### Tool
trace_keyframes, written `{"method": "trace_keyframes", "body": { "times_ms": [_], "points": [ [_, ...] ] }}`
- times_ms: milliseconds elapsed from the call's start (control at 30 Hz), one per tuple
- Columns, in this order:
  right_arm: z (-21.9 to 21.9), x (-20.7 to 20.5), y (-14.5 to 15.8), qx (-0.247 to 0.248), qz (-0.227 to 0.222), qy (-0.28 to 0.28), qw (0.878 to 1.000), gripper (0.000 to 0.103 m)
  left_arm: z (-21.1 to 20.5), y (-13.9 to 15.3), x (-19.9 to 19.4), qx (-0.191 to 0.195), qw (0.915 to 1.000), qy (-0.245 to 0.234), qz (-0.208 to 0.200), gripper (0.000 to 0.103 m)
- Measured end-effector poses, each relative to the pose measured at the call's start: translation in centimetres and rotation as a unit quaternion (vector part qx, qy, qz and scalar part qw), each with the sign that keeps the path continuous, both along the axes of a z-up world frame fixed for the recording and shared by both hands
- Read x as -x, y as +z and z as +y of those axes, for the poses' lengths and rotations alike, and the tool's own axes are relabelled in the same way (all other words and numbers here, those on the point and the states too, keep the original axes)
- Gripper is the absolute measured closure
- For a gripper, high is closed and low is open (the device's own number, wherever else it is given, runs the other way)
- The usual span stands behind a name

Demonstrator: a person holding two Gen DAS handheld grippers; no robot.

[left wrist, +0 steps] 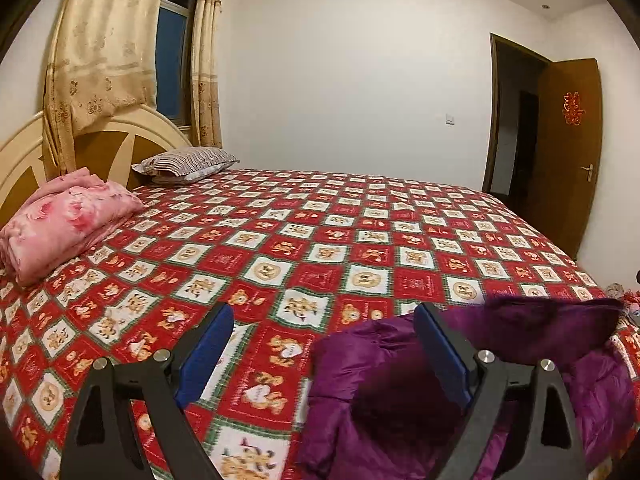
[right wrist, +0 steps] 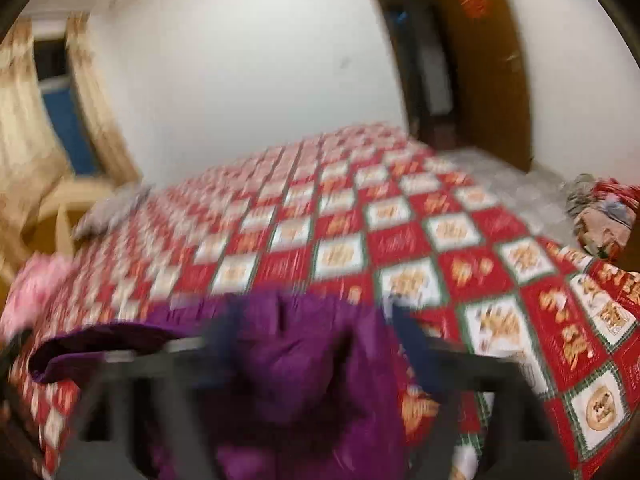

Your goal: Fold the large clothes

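A purple padded jacket (left wrist: 520, 368) lies crumpled at the near edge of the bed, on a red and white bear-patterned bedspread (left wrist: 320, 248). My left gripper (left wrist: 324, 320) is open and empty, with its right finger over the jacket's left part and its left finger over the bedspread. In the right wrist view, which is blurred by motion, the jacket (right wrist: 288, 360) lies between and below the fingers of my right gripper (right wrist: 316, 320), which is open and holds nothing.
A folded pink quilt (left wrist: 60, 224) and a striped pillow (left wrist: 188, 164) lie by the headboard (left wrist: 120, 148). A curtained window is behind it. An open brown door (left wrist: 568, 152) is at the far right. A pile of items (right wrist: 604, 212) sits beyond the bed's right side.
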State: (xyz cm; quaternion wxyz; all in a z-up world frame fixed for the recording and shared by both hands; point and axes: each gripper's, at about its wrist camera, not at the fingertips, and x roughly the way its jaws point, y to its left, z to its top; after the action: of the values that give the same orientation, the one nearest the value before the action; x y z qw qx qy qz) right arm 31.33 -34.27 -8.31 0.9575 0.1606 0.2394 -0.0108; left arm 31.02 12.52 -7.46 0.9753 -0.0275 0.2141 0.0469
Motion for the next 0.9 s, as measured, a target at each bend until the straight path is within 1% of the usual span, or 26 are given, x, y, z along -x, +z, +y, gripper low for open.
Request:
{"method": "trace_keyframes", "body": {
  "times_ms": [67,100,200,233,267,333,400,467,500,533,567,600,667,700,767,833,900],
  "points": [
    [0.4,-0.4,0.0,-0.008,0.007,-0.003,1.000,0.019,-1.7,-0.2,-0.2,-0.008,1.0000,-0.002,-0.003,0.011],
    [0.8,-0.5,-0.1,-0.011,0.010,0.003,1.000,0.020,-3.0,-0.4,-0.4,-0.017,0.9998,-0.014,-0.003,0.011],
    [4.3,-1.4,-1.6,0.022,0.034,0.048,0.998,0.023,-7.0,-1.2,-1.9,-0.060,0.9968,-0.051,0.010,0.011],
    [5.5,-2.1,-2.3,0.029,0.047,0.069,0.996,0.028,-8.7,-1.7,-2.9,-0.076,0.9942,-0.074,0.017,0.011],
    [6.5,-2.7,-2.8,0.035,0.060,0.084,0.994,0.035,-9.7,-2.2,-3.7,-0.090,0.9923,-0.082,0.021,0.011],
    [8.5,-4.3,-3.8,0.047,0.089,0.106,0.989,0.039,-11.3,-3.5,-5.7,-0.119,0.9891,-0.080,0.033,0.011],
    [9.7,-5.6,-4.9,0.055,0.106,0.118,0.986,0.040,-11.6,-4.9,-7.5,-0.126,0.9884,-0.064,0.054,0.011],
    [10.6,-7.1,-6.0,0.072,0.115,0.120,0.983,0.040,-11.2,-7.0,-10.0,-0.134,0.9862,-0.036,0.091,0.011],
    [10.9,-7.7,-6.5,0.078,0.118,0.117,0.983,0.040,-10.7,-8.0,-11.1,-0.132,0.9849,-0.020,0.111,0.011],
    [10.9,-8.3,-7.2,0.084,0.125,0.114,0.982,0.040,-9.9,-9.1,-12.0,-0.121,0.9837,-0.003,0.133,0.011],
    [10.7,-8.8,-7.8,0.088,0.129,0.107,0.982,0.040,-9.4,-9.9,-12.6,-0.105,0.9832,0.005,0.149,0.011],
    [10.5,-9.0,-8.3,0.087,0.132,0.102,0.982,0.040,-8.6,-10.7,-13.0,-0.081,0.9828,0.008,0.166,0.011],
    [9.9,-9.7,-9.6,0.079,0.145,0.095,0.982,0.040,-7.8,-11.3,-13.3,-0.046,0.9832,0.007,0.177,0.011],
    [9.7,-10.0,-10.0,0.070,0.147,0.092,0.982,0.040,-7.6,-11.3,-13.3,-0.039,0.9837,0.007,0.175,0.011],
    [9.4,-10.4,-10.5,0.063,0.145,0.086,0.984,0.040,-7.7,-11.6,-13.5,-0.039,0.9839,0.008,0.174,0.011],
    [9.8,-10.9,-10.8,0.070,0.143,0.082,0.984,0.040,-8.1,-11.9,-13.8,-0.048,0.9823,0.008,0.181,0.011],
    [10.0,-11.4,-11.1,0.073,0.146,0.083,0.983,0.040,-8.2,-12.4,-14.3,-0.048,0.9808,0.008,0.189,0.009]
  ]
}}
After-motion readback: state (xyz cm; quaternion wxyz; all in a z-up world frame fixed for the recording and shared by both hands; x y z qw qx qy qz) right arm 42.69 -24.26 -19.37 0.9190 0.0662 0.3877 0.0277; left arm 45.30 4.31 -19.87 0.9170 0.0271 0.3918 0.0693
